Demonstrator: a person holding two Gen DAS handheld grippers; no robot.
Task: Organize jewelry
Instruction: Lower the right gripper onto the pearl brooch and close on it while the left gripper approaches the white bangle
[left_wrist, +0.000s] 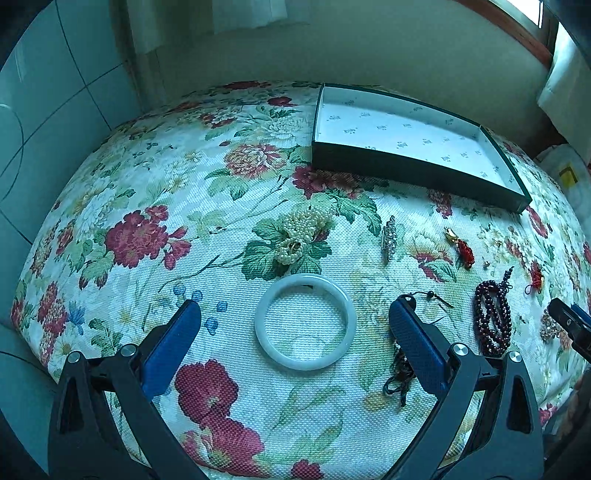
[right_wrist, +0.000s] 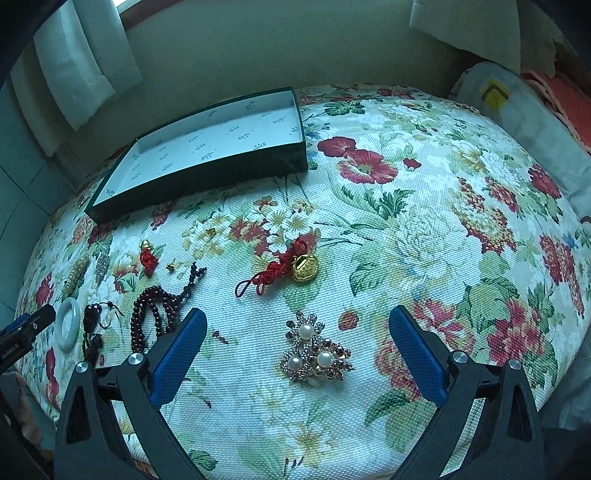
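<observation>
A pale jade bangle (left_wrist: 305, 322) lies flat on the floral cloth between the fingers of my open, empty left gripper (left_wrist: 297, 306). A pearl necklace heap (left_wrist: 301, 236) lies just beyond it. A pearl brooch (right_wrist: 314, 350) lies between the fingers of my open, empty right gripper (right_wrist: 298, 314). A gold pendant on red cord (right_wrist: 291, 264) lies beyond it. Dark red bead strings (left_wrist: 493, 319) and a silver brooch (left_wrist: 388, 236) lie between the two. The empty green box (left_wrist: 413, 147) stands at the back; it also shows in the right wrist view (right_wrist: 207, 173).
A small red tassel charm (left_wrist: 463, 247) and a dark corded pendant (left_wrist: 400, 365) lie on the cloth. The table (right_wrist: 424, 240) drops off at its rounded edges. A wall and curtain stand behind, and a white bag (right_wrist: 517, 107) sits at the right.
</observation>
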